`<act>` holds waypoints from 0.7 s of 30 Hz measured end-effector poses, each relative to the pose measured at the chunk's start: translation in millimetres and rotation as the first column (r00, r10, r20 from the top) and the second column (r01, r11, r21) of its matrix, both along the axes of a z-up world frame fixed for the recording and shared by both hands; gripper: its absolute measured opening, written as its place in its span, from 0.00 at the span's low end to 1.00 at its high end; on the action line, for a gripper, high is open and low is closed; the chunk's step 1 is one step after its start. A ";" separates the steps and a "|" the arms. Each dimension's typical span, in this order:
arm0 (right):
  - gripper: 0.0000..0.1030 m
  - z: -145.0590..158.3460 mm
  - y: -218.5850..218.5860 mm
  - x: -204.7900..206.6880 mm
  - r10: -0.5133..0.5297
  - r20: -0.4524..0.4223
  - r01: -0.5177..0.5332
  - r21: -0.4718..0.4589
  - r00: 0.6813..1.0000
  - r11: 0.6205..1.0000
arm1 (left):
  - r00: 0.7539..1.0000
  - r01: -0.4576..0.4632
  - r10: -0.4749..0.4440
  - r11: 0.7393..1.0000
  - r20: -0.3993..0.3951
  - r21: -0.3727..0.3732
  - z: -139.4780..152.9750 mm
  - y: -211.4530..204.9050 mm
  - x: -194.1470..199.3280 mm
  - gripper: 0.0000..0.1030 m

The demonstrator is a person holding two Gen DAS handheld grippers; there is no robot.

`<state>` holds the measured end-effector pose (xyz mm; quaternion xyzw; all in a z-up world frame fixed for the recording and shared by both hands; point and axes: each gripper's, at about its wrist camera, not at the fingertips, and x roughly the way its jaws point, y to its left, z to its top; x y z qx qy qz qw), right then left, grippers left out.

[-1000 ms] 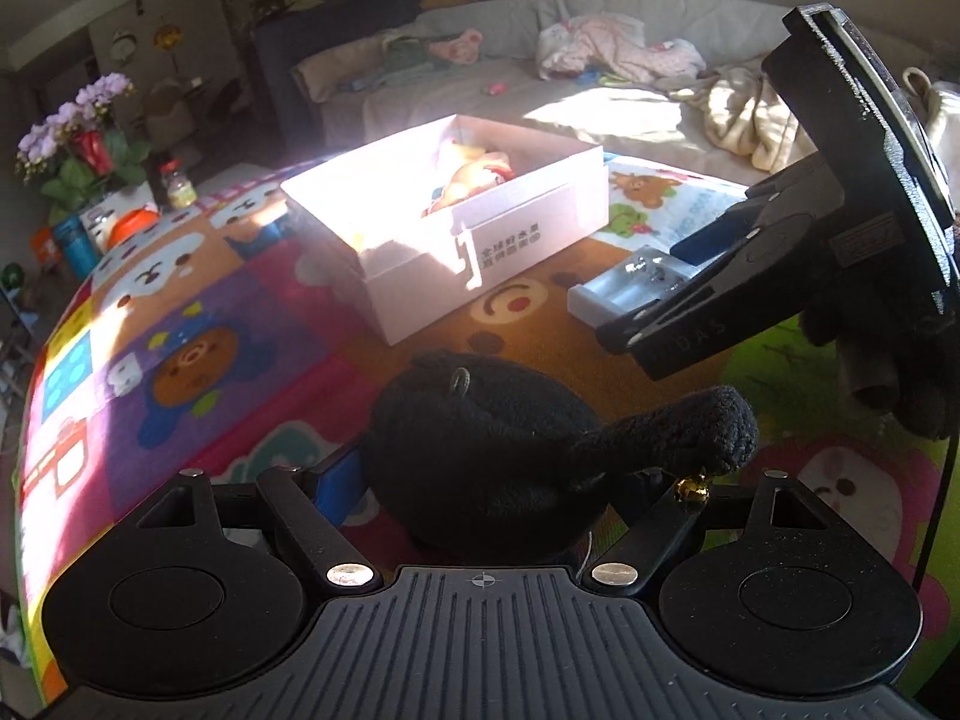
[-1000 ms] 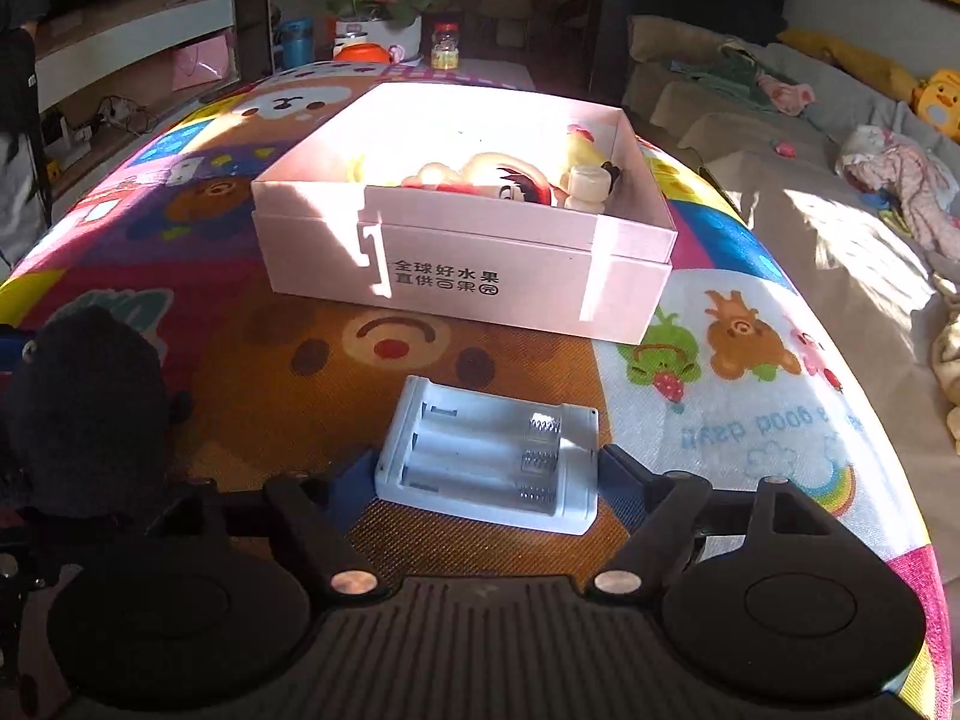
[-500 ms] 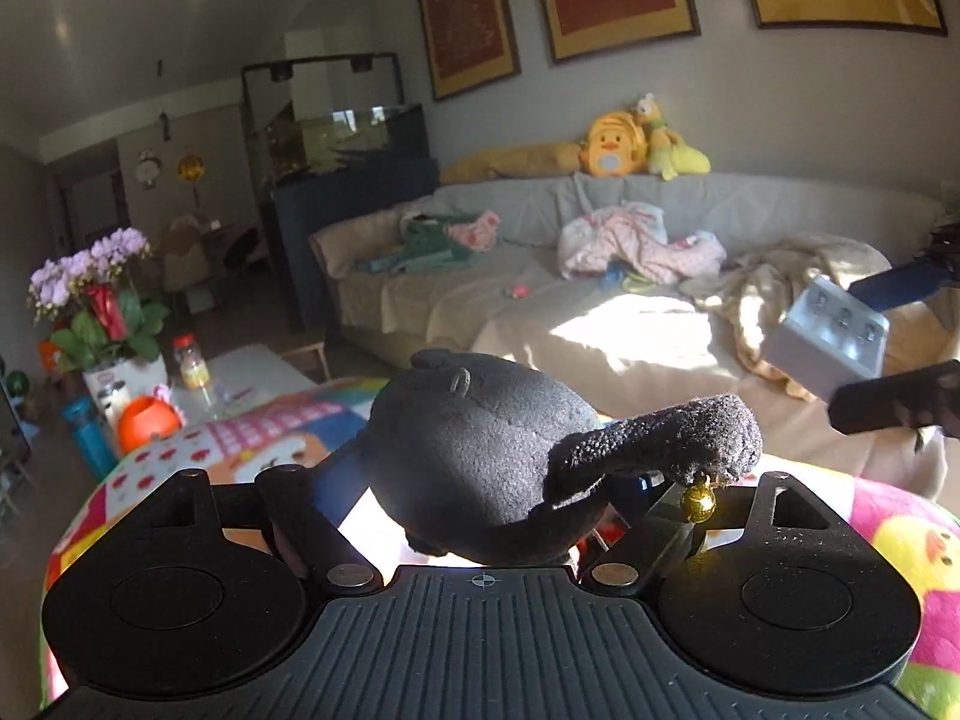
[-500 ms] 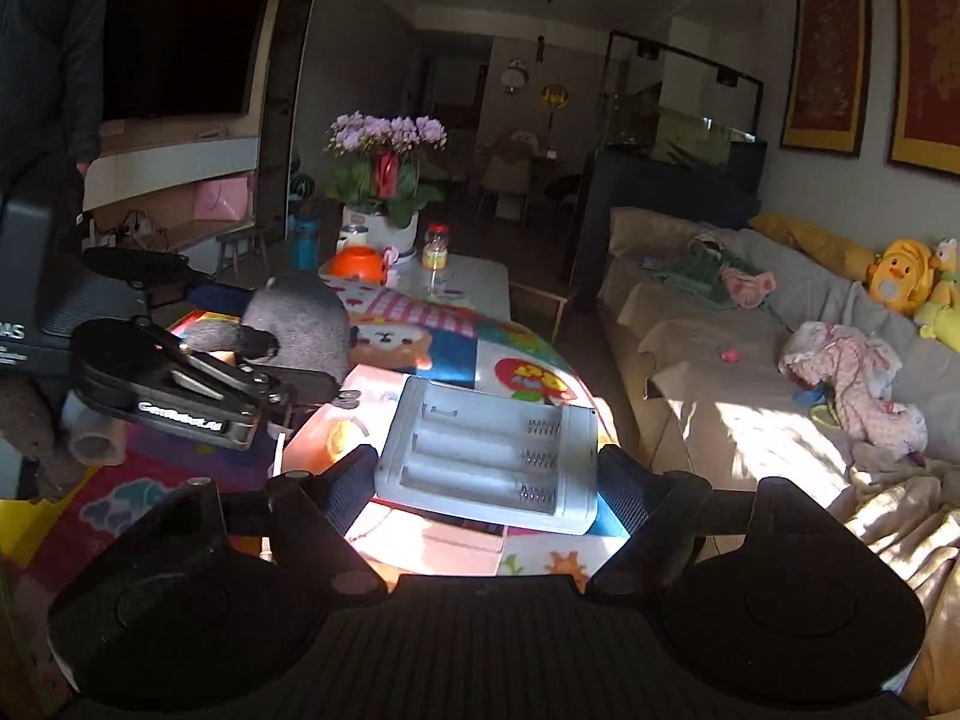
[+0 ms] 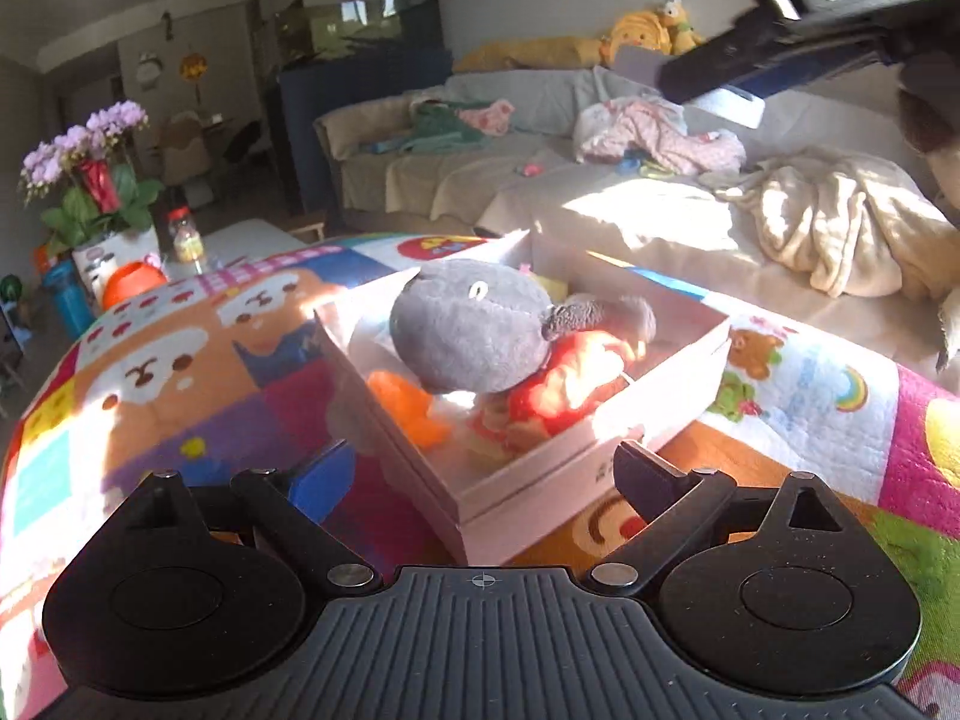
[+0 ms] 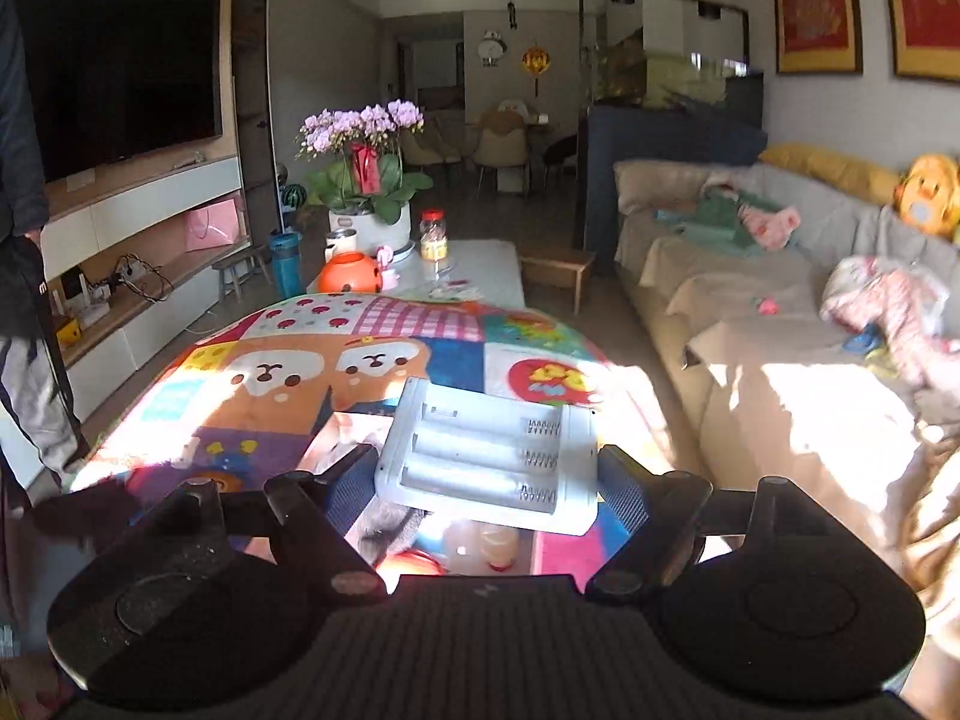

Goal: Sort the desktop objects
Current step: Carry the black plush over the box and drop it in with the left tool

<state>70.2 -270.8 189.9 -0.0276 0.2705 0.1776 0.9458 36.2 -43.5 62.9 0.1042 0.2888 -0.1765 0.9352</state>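
The grey plush toy (image 5: 480, 330) lies in the white box (image 5: 540, 492) on top of a red and an orange toy. My left gripper (image 5: 480, 468) is open and empty, just in front of the box's near corner. My right gripper (image 6: 486, 474) is shut on the white battery holder (image 6: 489, 456) and holds it in the air above the box; it also shows at the top right of the left wrist view (image 5: 798, 30). Below the holder I glimpse grey plush (image 6: 384, 525) and a small bottle (image 6: 480, 546).
The box sits on a colourful cartoon mat (image 5: 180, 348). Beyond the mat are a low table with an orchid pot (image 6: 366, 192), an orange pot (image 6: 351, 273) and a jar (image 6: 433, 243). A sofa with clothes (image 6: 780, 276) runs along the right.
My left gripper has opened and let go of the grey plush, which now lies in the box. My right gripper has carried the battery holder up and over the box.
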 end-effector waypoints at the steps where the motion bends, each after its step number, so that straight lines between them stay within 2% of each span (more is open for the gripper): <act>1: 0.77 -2.3 5.6 8.4 0.002 -0.016 -0.002 0.009 1.000 1.000 | 1.000 -0.003 0.003 1.000 -0.002 -0.003 -1.1 1.3 -2.6 0.94; 5: 0.78 -16.3 21.3 42.0 -0.007 -0.086 0.010 0.036 0.996 0.999 | 0.999 -0.025 0.025 1.000 0.020 0.003 0.2 1.7 -14.0 0.96; 6: 0.79 -21.0 24.4 49.3 -0.003 -0.111 0.007 0.036 0.994 0.999 | 0.999 -0.035 0.035 0.999 0.013 -0.007 0.5 2.6 -16.8 0.97; 8: 0.79 -29.8 30.8 53.1 -0.012 -0.106 0.014 0.019 0.994 1.000 | 0.999 -0.037 0.037 0.999 -0.016 -0.033 -0.7 5.0 -22.3 0.97; 11: 0.79 -38.4 46.7 43.6 0.078 -0.086 -0.079 -0.008 0.993 0.997 | 0.998 -0.023 0.020 0.998 -0.054 -0.053 -4.4 5.9 -28.0 0.97; 14: 0.79 -48.5 76.4 33.0 0.173 -0.076 -0.179 -0.080 0.982 0.981 | 0.997 -0.011 0.006 0.998 -0.075 -0.064 -9.2 3.2 -29.6 0.97; 17: 0.79 -63.1 103.7 34.4 0.218 -0.105 -0.230 -0.126 0.970 0.965 | 0.997 -0.003 -0.003 0.997 -0.082 -0.074 -12.4 2.2 -30.6 0.97; 19: 0.79 -79.1 120.3 40.9 0.233 -0.135 -0.256 -0.189 0.963 0.948 | 0.996 -0.004 -0.003 0.997 -0.086 -0.081 -13.2 4.1 -31.8 0.97; 20: 0.75 -87.6 126.0 44.9 0.233 -0.155 -0.263 -0.214 0.960 0.941 | 0.996 -0.006 -0.001 0.997 -0.086 -0.083 -13.5 6.2 -32.8 0.97; 21: 0.61 -94.0 128.0 48.3 0.234 -0.179 -0.270 -0.215 0.956 0.938 | 0.996 -0.008 0.001 0.996 -0.085 -0.086 -13.8 8.7 -33.6 0.97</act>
